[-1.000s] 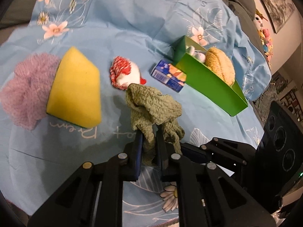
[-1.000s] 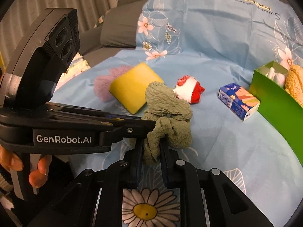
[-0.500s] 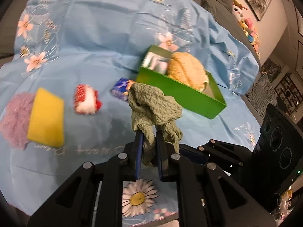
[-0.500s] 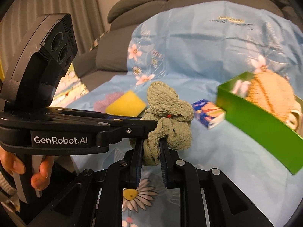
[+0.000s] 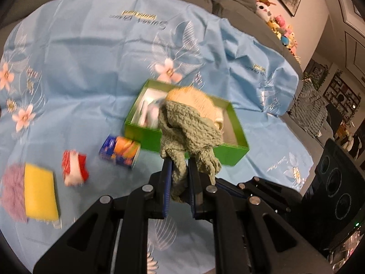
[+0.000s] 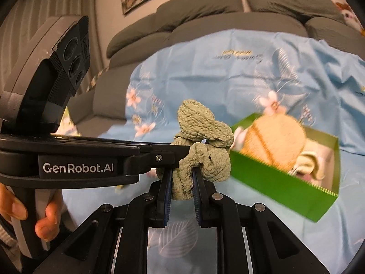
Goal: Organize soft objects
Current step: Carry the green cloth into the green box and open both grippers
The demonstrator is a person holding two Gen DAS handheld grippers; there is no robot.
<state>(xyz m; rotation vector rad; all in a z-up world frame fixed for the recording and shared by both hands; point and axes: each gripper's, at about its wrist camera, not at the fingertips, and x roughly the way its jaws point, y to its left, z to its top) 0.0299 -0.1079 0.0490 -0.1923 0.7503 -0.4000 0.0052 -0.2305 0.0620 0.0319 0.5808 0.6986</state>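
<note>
A crumpled green knitted cloth (image 5: 189, 130) is pinched by both grippers at once and held in the air. My left gripper (image 5: 179, 166) is shut on its lower folds; the cloth also shows in the right wrist view (image 6: 203, 137), where my right gripper (image 6: 181, 175) is shut on it too. Just behind the cloth stands an open green box (image 5: 146, 134), also in the right wrist view (image 6: 285, 182). It holds a tan woolly ball (image 6: 276, 141) and pale soft items. The left gripper body (image 6: 79, 164) crosses the right wrist view from the left.
On the blue flowered sheet (image 5: 91, 57) lie a blue-orange tissue pack (image 5: 119, 151), a red-white soft item (image 5: 74, 171), a yellow sponge (image 5: 40, 194) and a purple fluffy item (image 5: 12, 194), all left of the box. Grey sofa cushions (image 6: 205, 11) rise behind.
Both grippers have carried the green cloth up and toward the green box, which now lies directly behind it. The sponge and other loose items have slid to the lower left of the left view.
</note>
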